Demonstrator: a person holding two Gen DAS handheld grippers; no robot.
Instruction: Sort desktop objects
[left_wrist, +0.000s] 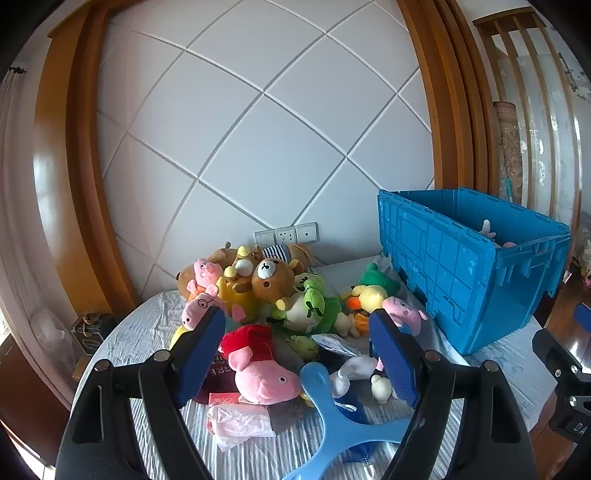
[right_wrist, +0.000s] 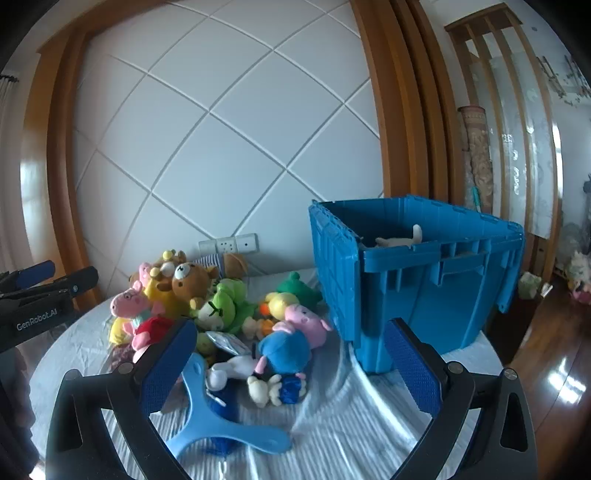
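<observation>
A pile of plush toys lies on a white-clothed table: brown bears, a green frog, a yellow duck, pink pigs. A pink pig in a red dress lies between the open jaws of my left gripper. A pig in blue lies ahead of my open, empty right gripper. A light blue three-armed plastic piece lies near both; it also shows in the right wrist view. A blue crate stands at the right with a pale plush inside.
Crumpled pink-white plastic wrap lies at the table front. Wall sockets sit behind the pile. A small dark box stands at the table's left edge. Wooden floor lies beyond the table's right edge. The left gripper's body shows at the right view's left side.
</observation>
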